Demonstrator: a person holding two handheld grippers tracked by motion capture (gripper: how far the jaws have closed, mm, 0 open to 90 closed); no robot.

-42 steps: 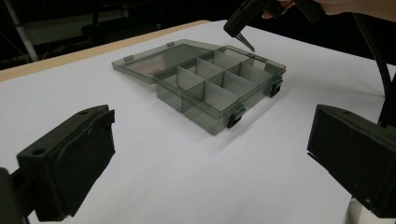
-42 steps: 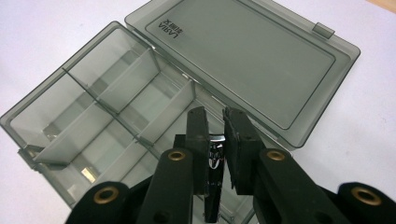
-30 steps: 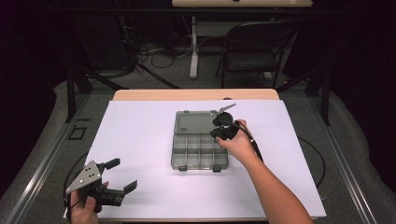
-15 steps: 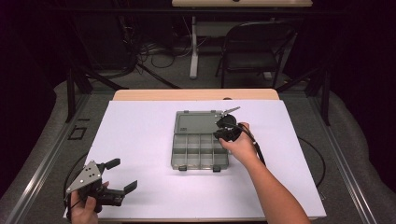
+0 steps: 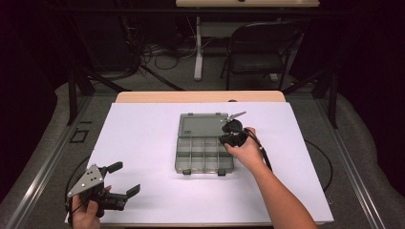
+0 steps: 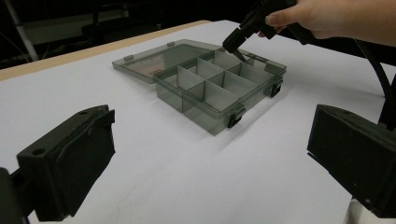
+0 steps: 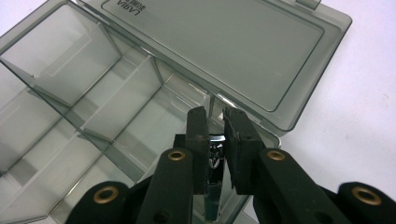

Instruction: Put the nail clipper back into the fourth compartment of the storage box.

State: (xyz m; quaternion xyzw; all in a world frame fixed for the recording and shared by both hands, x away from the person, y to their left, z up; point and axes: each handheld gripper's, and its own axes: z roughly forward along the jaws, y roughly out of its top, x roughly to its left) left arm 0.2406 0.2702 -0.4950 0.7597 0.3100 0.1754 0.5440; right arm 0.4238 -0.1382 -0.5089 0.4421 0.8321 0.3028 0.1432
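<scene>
While the left gripper (image 5: pixel 125 180) rests at the near left corner of the white table (image 5: pixel 143 143), held in the person's left hand (image 5: pixel 85 212), its jaws stand wide apart with nothing between them; in the left gripper view the two black pads (image 6: pixel 70 158) frame bare tabletop. Grey translucent compartment box (image 5: pixel 203 150) sits mid-table, lid (image 5: pixel 203 125) folded flat open on the far side, dividers visible, latches on the near edge. Compartments that can be seen look empty. Right hand (image 5: pixel 248 152) holds the right gripper (image 5: pixel 232 135) over the box's far right corner, jaws pointing down toward the compartment there. In the right gripper view the right gripper's jaws are nearly closed, pinching a small shiny metal piece (image 7: pixel 215 156) between the pads; what the piece is cannot be told. That piece hangs just above the corner compartment, beside the hinge line of the lid. Left gripper well apart from the box.
</scene>
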